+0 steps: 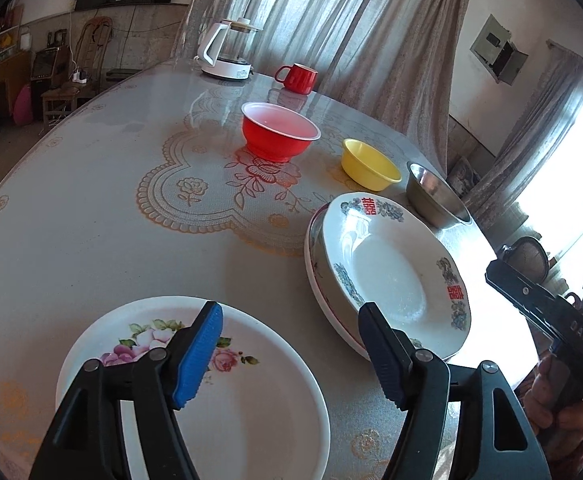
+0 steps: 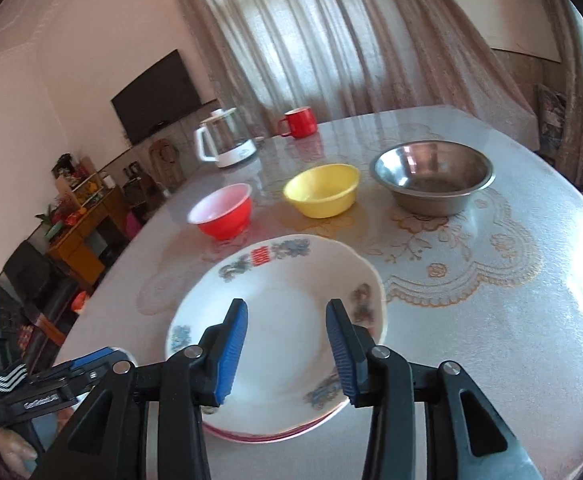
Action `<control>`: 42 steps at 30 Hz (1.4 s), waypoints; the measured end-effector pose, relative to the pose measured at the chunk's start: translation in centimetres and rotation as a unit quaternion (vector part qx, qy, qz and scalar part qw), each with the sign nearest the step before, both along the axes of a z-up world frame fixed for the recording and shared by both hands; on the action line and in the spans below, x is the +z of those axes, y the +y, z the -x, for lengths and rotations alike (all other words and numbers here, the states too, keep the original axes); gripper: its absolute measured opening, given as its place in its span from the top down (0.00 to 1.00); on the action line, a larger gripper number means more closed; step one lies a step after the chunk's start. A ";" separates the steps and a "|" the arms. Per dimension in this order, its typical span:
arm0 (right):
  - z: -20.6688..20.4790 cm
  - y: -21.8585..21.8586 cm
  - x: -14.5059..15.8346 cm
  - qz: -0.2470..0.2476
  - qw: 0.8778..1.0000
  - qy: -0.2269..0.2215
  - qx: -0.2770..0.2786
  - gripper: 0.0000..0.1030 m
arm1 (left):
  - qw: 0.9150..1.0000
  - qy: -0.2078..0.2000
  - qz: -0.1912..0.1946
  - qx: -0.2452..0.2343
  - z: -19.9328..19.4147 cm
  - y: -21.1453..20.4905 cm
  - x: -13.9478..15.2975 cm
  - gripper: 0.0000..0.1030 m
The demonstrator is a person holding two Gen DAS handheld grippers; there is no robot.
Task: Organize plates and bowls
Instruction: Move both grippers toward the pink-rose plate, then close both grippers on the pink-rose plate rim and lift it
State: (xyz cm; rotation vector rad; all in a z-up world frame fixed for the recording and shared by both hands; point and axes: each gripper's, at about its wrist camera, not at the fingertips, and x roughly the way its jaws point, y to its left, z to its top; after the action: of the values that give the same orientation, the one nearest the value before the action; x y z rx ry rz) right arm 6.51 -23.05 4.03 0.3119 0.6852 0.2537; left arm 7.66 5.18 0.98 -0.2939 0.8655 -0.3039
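Nearest us, our left gripper (image 1: 289, 352) hangs with jaws released over a white rose-patterned plate (image 1: 251, 400) at the tabletop (image 1: 91, 220) edge. Our right gripper (image 2: 287, 354), jaws released and empty, hovers over stacked white plates with blue-and-red rim motifs (image 2: 291, 280). Beyond stand a red plastic bowl (image 2: 223, 212), yellow plastic bowl (image 2: 323, 190) and steel bowl (image 2: 431, 178).

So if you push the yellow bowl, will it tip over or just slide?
Probably slide. The yellow bowl looks like thin plastic and empty, so likely light, and the table is glossy enough to mirror the curtain. It sits wide and low on its base, so tipping seems unlikely unless it is pushed high on the rim.
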 end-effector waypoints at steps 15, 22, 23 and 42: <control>0.7 10.6 -3.0 -0.111 0.958 0.081 0.251 0.57 | 0.997 -0.006 0.025 0.071 1.3 7.7 -0.1 0.18; 0.3 13.2 -5.7 -0.063 0.963 0.106 0.241 0.64 | 0.996 -0.009 0.010 0.092 3.5 11.0 -0.9 0.19; 0.4 13.5 -6.0 -0.055 0.962 0.107 0.245 0.64 | 0.996 -0.010 0.015 0.091 3.9 11.4 -1.2 0.20; 0.9 15.8 -7.5 0.003 0.964 0.103 0.244 0.74 | 0.998 0.004 -0.009 0.054 5.7 9.2 -4.0 0.69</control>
State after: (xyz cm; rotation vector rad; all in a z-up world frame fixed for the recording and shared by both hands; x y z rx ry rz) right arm 5.61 -7.21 -3.46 0.1590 0.9658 0.6965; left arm 2.00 14.35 -3.06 -0.3247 0.8566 -0.1938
